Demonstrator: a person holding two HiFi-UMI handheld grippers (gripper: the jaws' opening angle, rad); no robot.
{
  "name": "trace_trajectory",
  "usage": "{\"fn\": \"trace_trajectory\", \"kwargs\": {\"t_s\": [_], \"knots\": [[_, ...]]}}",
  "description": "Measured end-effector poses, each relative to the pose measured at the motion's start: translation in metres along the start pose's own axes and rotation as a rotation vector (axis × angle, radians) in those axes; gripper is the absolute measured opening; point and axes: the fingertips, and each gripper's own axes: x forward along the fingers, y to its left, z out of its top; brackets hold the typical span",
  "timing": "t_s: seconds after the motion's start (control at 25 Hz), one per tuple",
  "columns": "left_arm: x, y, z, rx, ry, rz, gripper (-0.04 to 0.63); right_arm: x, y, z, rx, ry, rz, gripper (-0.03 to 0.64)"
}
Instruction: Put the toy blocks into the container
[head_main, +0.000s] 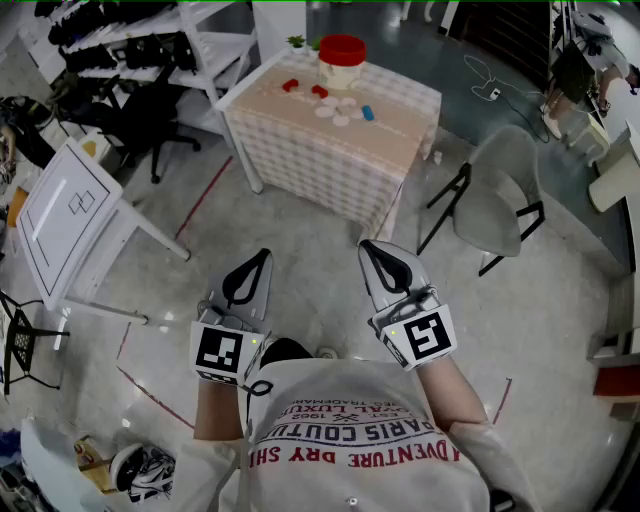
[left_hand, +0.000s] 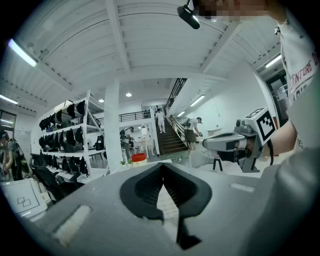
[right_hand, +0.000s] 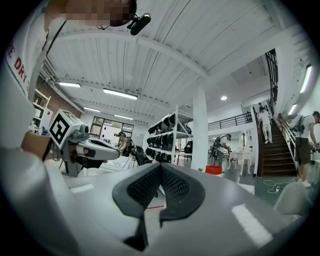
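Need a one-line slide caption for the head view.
Left gripper and right gripper, both shut and empty, short of the table holding blocks and a red-topped container.

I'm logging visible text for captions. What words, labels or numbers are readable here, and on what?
"ADVENTURE DRY SH": red, upside down, on the person's shirt.
"PARIS COUTU": dark, upside down, same shirt.
"ENTURE D": same shirt, left gripper view.
Smaller shirt lines: too blurred to read.
On the whiteboard: drawn boxes only, no words.

Toy blocks lie on the table before the container; chair right (whiteboard left).
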Motion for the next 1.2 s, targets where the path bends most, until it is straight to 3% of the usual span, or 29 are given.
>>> {"fn": "trace_trajectory", "kwargs": {"t_s": [0.48, 0.72, 0.76, 0.84, 0.88, 1.04, 1.2], "knots": [[0.017, 0.002, -0.006, -0.037, 0.024, -0.014, 0.006, 0.009, -0.008, -0.017, 0.017, 0.034, 0.009, 0.0], [0.024, 0.018, -0.009, -0.083, 0.021, 0.05, 0.008, 0.017, -0.019, -0.024, 0.05, 0.04, -0.029, 0.0], [0.026, 0.024, -0.007, -0.101, 0.008, 0.066, 0.022, 0.019, -0.021, -0.027, 0.068, 0.045, -0.038, 0.0], [0.03, 0.035, -0.003, -0.121, -0.014, 0.082, 0.258, 0.025, -0.025, -0.033, 0.098, 0.057, -0.049, 0.0], [0.032, 0.041, -0.002, -0.121, -0.018, 0.089, 0.327, 0.029, -0.027, -0.034, 0.096, 0.065, -0.051, 0.0], [0.043, 0.074, -0.006, -0.114, -0.029, 0.119, 0.333, 0.055, -0.035, -0.039, 0.073, 0.083, -0.059, 0.0], [0.066, 0.112, -0.021, -0.129, -0.019, 0.088, 0.333, 0.097, -0.042, -0.046, 0.073, 0.099, -0.089, 0.0]]}}
